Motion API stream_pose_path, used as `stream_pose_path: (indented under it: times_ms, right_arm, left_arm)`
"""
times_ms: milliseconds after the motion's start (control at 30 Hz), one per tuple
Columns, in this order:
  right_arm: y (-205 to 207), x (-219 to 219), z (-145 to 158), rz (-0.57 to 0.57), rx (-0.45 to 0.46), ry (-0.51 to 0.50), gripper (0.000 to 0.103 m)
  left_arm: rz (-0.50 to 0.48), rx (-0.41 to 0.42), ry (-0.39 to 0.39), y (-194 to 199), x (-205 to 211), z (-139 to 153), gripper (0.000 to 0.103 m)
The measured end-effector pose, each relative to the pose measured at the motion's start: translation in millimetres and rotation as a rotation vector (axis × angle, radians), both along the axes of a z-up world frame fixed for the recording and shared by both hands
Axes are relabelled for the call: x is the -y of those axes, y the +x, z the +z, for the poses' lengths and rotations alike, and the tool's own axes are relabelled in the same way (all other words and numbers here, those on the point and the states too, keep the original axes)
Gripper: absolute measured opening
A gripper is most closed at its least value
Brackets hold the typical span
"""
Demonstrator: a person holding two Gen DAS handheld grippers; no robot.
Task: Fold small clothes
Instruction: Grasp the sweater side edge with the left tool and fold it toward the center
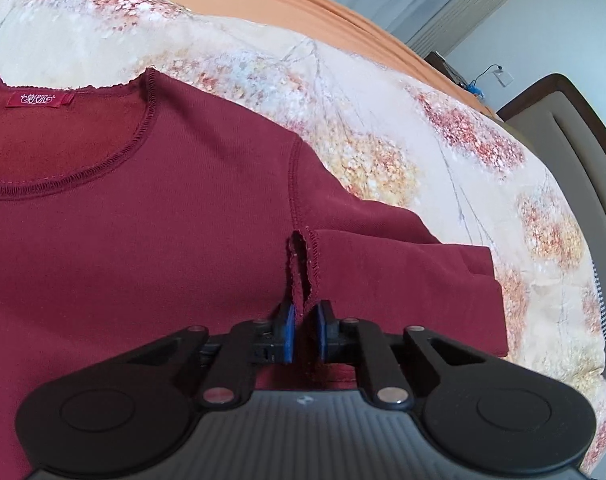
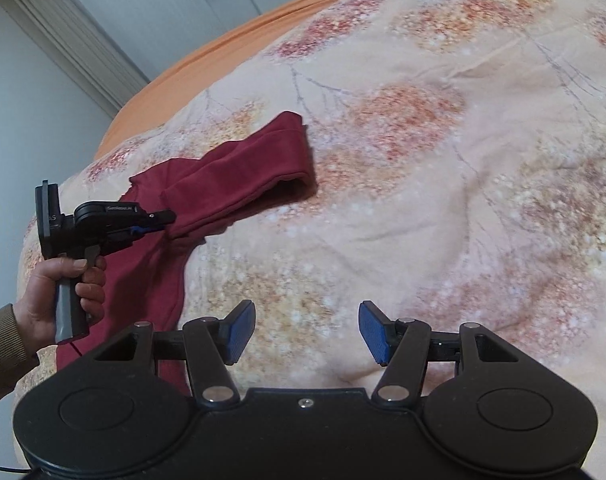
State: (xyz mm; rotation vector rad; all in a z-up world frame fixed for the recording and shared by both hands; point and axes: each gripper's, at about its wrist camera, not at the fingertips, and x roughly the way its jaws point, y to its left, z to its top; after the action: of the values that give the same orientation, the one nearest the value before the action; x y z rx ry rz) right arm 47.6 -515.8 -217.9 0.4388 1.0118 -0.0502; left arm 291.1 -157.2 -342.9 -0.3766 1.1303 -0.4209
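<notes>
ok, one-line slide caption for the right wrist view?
Open right claw hovers over the floral bedspread while the left claw pinches the maroon shirt.

We find a red neck label (image 1: pixel 39 100) on the maroon shirt (image 1: pixel 123 240) with pale ornate script, which we cannot read.
</notes>
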Motion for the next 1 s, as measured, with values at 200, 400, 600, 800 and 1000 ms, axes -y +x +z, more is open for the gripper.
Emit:
stream_pose_path:
  times_ms: [200, 400, 600, 800, 1000]
  right_arm:
    - [7, -11, 5, 0.018, 0.016, 0.015, 0.060]
    - [20, -22, 0, 0.033, 0.026, 0.032, 0.060]
    - [46, -43, -6, 0.066, 0.036, 0.060, 0.060]
    - [81, -67, -8, 0.100, 0.073, 0.101, 0.065]
    - [165, -78, -24, 0.106, 0.142, 0.213, 0.065]
  left_arm:
    - [0.174, 0.126, -0.041, -13, -39, 36, 0.003]
    - [0.492, 0.051, 0.185, -25, -152, 31, 0.003]
    - [0.593, 0.069, 0.308, -43, -217, 39, 0.003]
    - [0.738, 0.078, 0.315, -50, -269, 47, 0.003]
    - [0.643, 0.031, 0.297, -41, -279, 27, 0.003]
